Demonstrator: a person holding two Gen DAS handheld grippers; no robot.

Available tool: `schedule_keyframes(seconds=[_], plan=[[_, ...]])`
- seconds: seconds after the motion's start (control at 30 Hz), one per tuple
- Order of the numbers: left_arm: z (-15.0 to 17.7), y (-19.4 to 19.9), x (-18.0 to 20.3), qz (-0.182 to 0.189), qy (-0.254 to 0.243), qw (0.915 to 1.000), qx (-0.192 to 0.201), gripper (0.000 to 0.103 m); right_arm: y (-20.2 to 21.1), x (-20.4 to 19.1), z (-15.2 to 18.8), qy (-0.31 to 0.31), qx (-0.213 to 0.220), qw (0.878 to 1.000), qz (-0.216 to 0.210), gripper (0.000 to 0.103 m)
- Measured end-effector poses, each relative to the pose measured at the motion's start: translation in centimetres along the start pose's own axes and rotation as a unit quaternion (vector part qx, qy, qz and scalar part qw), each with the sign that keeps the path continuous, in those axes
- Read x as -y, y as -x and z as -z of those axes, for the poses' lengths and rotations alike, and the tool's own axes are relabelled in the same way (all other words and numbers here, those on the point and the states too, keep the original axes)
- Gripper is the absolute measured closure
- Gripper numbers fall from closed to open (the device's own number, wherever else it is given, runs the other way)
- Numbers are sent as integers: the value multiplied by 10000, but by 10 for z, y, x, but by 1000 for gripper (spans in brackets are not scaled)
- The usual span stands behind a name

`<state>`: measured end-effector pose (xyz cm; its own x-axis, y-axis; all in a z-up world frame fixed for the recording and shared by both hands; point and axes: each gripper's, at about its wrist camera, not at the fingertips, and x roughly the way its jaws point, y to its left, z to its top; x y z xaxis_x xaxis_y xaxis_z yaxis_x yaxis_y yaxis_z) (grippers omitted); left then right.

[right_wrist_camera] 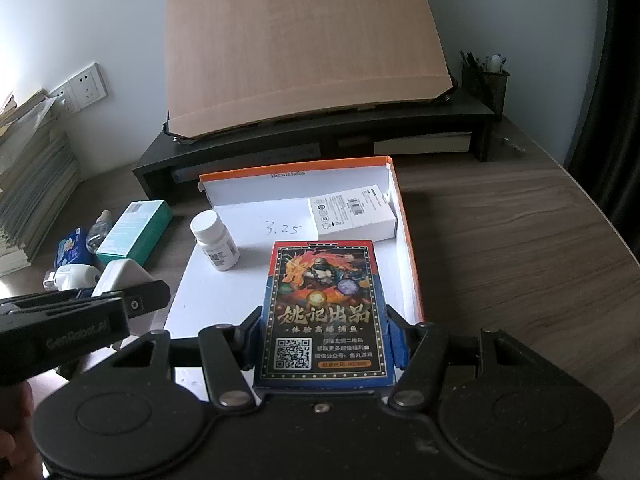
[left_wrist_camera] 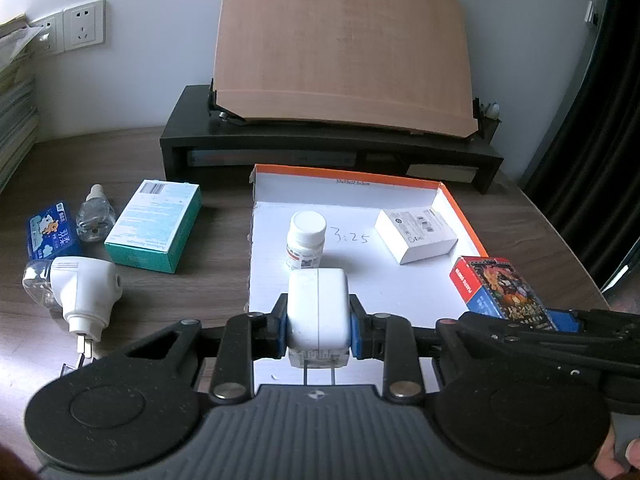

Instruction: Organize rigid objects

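My left gripper [left_wrist_camera: 318, 322] is shut on a white plug adapter [left_wrist_camera: 318, 312], held over the near left part of the white tray with an orange rim [left_wrist_camera: 460, 208]. My right gripper [right_wrist_camera: 326, 334] is shut on a red and blue card box [right_wrist_camera: 326, 308], held over the tray's near right part. That card box [left_wrist_camera: 500, 286] also shows at the right in the left wrist view. Inside the tray stand a white pill bottle [left_wrist_camera: 306, 240] and a white carton [left_wrist_camera: 416, 234].
On the wooden desk left of the tray lie a teal box [left_wrist_camera: 154, 226], a small clear bottle [left_wrist_camera: 94, 216], a blue packet [left_wrist_camera: 52, 236] and a white plug-in device [left_wrist_camera: 84, 290]. A black monitor riser [left_wrist_camera: 328, 140] with a tilted wooden board stands behind. Papers are stacked at far left.
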<state>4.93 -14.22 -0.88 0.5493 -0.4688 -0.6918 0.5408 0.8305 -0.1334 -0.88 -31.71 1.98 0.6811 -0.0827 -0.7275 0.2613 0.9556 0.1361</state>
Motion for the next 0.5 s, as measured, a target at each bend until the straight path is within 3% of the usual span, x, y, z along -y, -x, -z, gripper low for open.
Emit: schedule_keyframes(seconds=[0.5], plan=[[-6, -7, 7, -148, -58, 9999, -18, 74, -10, 5, -5, 41, -41, 9999, -82, 32]])
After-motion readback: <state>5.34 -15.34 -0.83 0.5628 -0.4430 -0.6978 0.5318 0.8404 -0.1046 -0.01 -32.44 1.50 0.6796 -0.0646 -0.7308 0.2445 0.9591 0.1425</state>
